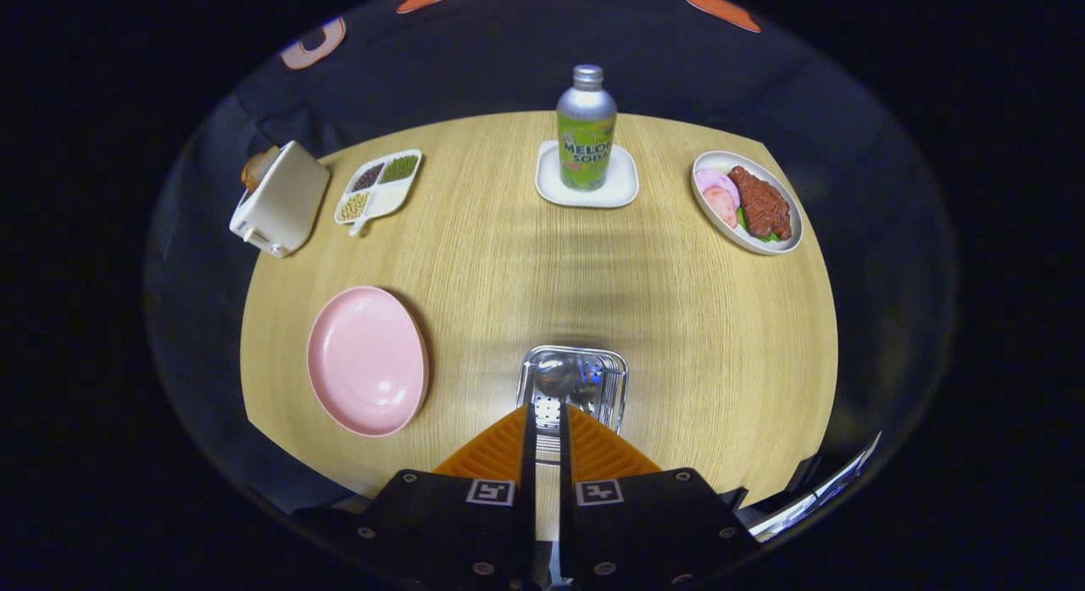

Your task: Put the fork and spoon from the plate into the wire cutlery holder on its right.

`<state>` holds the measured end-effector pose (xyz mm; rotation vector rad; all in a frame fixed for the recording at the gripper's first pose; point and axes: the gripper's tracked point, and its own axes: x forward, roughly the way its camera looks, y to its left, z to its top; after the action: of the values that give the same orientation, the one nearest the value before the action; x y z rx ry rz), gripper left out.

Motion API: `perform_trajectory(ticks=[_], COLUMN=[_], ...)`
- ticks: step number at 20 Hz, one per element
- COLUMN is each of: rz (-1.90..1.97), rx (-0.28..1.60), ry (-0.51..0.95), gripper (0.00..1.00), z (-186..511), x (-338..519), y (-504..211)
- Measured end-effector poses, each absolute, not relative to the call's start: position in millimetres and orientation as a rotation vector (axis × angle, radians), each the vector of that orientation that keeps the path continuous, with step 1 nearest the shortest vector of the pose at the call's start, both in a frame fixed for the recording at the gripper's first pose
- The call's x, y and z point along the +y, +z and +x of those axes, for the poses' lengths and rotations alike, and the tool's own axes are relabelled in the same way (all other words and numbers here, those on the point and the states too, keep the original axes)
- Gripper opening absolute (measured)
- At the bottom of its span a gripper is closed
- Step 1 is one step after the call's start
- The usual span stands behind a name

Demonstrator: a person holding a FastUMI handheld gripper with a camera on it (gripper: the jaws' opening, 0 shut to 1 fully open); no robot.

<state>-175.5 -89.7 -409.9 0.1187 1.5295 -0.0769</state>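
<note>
Spoon (pixel 555 376) time, by the look of it. The gripper (pixel 548 417) is clenched on the spoon's handle, fingers nearly together with just the thin metal strip between them, and the bowl of the spoon pokes out just ahead of the tips, right over the holder (pixel 573 386). The holder is a shiny wire basket directly in front of the gripper on the tabletop (pixel 644 294), and something blue-handled sits inside it already, probably the fork, though it's too blurry to swear to.

The plate (pixel 367 359) is off to the left of the gripper, pink, oval-ish and bare now, so I'd guess this is the last piece to go in.

If I were doing this step: keep the spoon centred over the opening, lower it until it's well inside the wire walls, then let go. Dropping from too high could make it bounce or tip the light basket. Watch the rim too, since the spoon bowl could catch on the wire.

The spoon itself is polished metal, mirror-like, picking up glare. Slippery stuff, so a firm squeeze matters until release.

Further beyond the gripper there's a soda bottle (pixel 586 129) on a little white dish, well out of the way.
</note>
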Motion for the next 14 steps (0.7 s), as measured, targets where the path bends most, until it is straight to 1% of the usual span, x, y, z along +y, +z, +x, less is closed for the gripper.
perform_trajectory(ticks=[4,9,13,14], rz=[0.129,0.117,0.135,0.124], rx=[1.282,0.966,0.749,0.695], ry=[-0.088,-0.111,-0.119,-0.125], gripper=[0.12,0.14,0.20,0.25], z=[-131.7,-82.9,-52.1,-45.8], x=[-98.3,-106.0,-102.5,-104.1], y=[-362.2,-279.3,-219.2,-208.9])
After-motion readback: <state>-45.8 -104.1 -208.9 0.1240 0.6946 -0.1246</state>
